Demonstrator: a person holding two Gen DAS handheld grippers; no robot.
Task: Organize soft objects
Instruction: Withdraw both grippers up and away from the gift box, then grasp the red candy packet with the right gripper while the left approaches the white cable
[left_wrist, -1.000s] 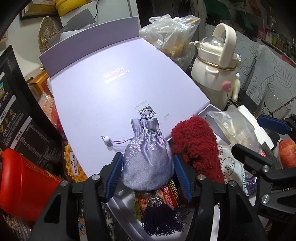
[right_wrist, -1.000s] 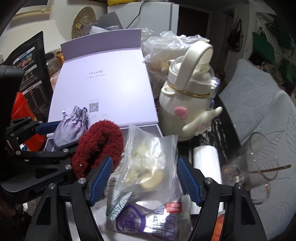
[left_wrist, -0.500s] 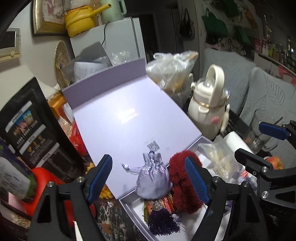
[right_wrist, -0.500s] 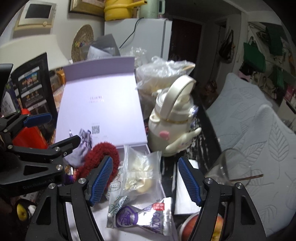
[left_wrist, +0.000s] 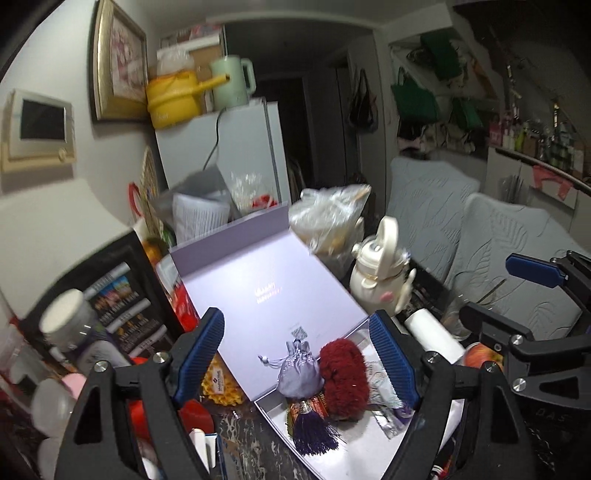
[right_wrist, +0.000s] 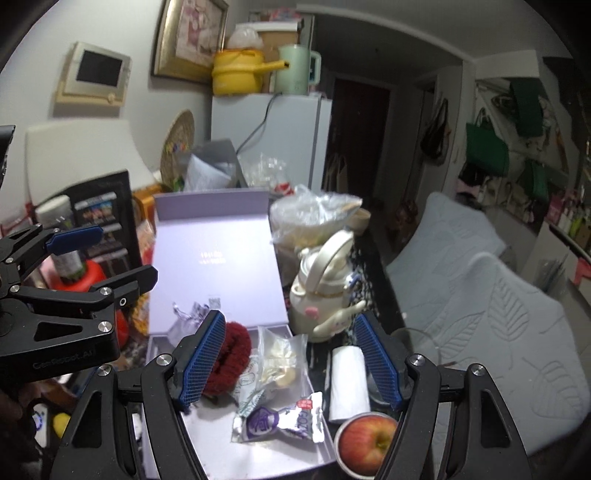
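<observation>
Both grippers now hang high above the cluttered table, where a second ago they were low over the lilac box (left_wrist: 266, 295); the left gripper (left_wrist: 297, 362), which then had its pads hard against the pouch, has let it go and drawn back and up. That suggests the pouch has been placed and one item is sorted, with the bags beside it possibly still to handle.

Going from big to small: the box lies open, its lid flat and its white tray (right_wrist: 266, 446) nearest the cameras. In the tray, the red fuzzy bundle (left_wrist: 343, 376) sits against the lid edge, touching the grey drawstring pouch (left_wrist: 298, 373) on its left. The pouch rests half on the lid, its purple tassel (left_wrist: 314, 432) trailing into the tray. A clear zip bag (right_wrist: 280, 362) and a foil snack packet (right_wrist: 277, 424) lie just beside the bundle in the right wrist view.

Left jaws are spread wide and hold nothing, well apart from the pouch below. The right gripper (right_wrist: 290, 360) is likewise spread wide and empty, touching nothing, framing the bundle and zip bag from above.
</observation>
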